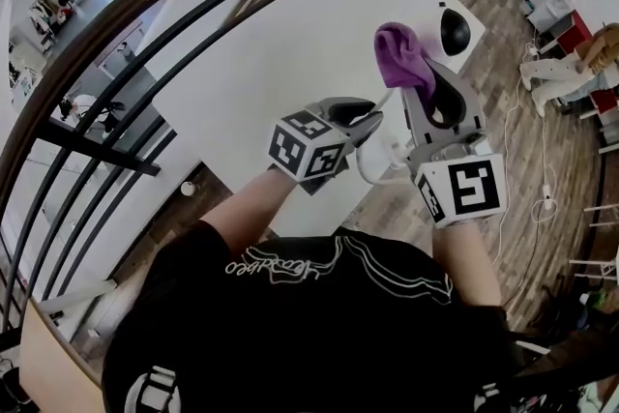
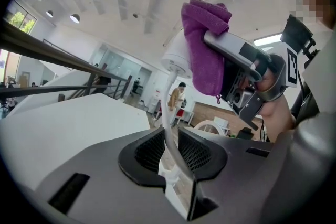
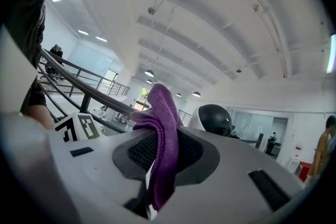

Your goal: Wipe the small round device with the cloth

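Observation:
In the left gripper view, a small white round device (image 2: 176,59) stands on a thin white stalk (image 2: 168,113). My left gripper (image 2: 169,150) is shut on that stalk. My right gripper (image 3: 163,149) is shut on a purple cloth (image 3: 161,134). It holds the cloth (image 2: 206,47) against the right side of the device, hiding that part. From the head view, the left gripper (image 1: 372,121) points right and the right gripper (image 1: 426,73) lifts the cloth (image 1: 401,53) just beyond it. The device itself is hidden under the cloth there.
A white table (image 1: 290,44) lies ahead, with a black-and-white dome-shaped unit (image 1: 455,29) (image 3: 212,119) at its far right corner. Black railings (image 1: 145,5) cross on the left. A white cable loop (image 1: 366,171) hangs below the grippers. Wooden floor lies to the right.

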Motion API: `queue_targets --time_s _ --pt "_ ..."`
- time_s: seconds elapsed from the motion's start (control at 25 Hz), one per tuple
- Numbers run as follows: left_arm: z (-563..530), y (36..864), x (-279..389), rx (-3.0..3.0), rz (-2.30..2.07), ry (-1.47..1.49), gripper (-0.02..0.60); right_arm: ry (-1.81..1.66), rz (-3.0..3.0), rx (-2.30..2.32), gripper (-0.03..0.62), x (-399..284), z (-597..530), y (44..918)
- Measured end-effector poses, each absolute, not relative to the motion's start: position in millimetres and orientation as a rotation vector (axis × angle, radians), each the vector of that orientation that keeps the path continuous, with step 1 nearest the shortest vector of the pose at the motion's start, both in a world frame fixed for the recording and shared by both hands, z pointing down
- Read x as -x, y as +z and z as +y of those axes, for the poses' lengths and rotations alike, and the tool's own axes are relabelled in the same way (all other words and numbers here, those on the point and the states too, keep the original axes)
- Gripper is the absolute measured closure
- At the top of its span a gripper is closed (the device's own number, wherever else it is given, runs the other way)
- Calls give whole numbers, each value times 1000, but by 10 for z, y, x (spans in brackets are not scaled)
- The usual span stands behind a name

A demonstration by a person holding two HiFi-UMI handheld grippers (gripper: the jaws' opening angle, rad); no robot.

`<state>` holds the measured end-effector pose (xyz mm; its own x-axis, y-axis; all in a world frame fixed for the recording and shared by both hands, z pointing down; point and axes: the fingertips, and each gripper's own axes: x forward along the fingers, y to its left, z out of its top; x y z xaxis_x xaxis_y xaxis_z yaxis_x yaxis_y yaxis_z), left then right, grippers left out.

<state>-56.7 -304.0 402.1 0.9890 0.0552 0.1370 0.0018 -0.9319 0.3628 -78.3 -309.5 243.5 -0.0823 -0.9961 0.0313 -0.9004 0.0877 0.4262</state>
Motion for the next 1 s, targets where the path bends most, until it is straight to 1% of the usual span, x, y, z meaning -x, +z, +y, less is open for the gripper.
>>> queue_targets --time_s 0.52,0.76,0.88,1.0 --pt "-3066 4039 557 -2781 -7 217 500 -298 -2141 -1759 528 818 -3156 2831" --pt "-3032 4056 525 -2811 -58 241 500 -257 -2294 -1658 528 725 -2888 2847" --pt "-2970 4053 400 -2826 -92 264 502 -287 -2383 -1605 528 522 -2686 2737" --pt "-2988 4064 392 -2825 -140 273 505 -394 -2430 -1509 528 433 -2584 2612"
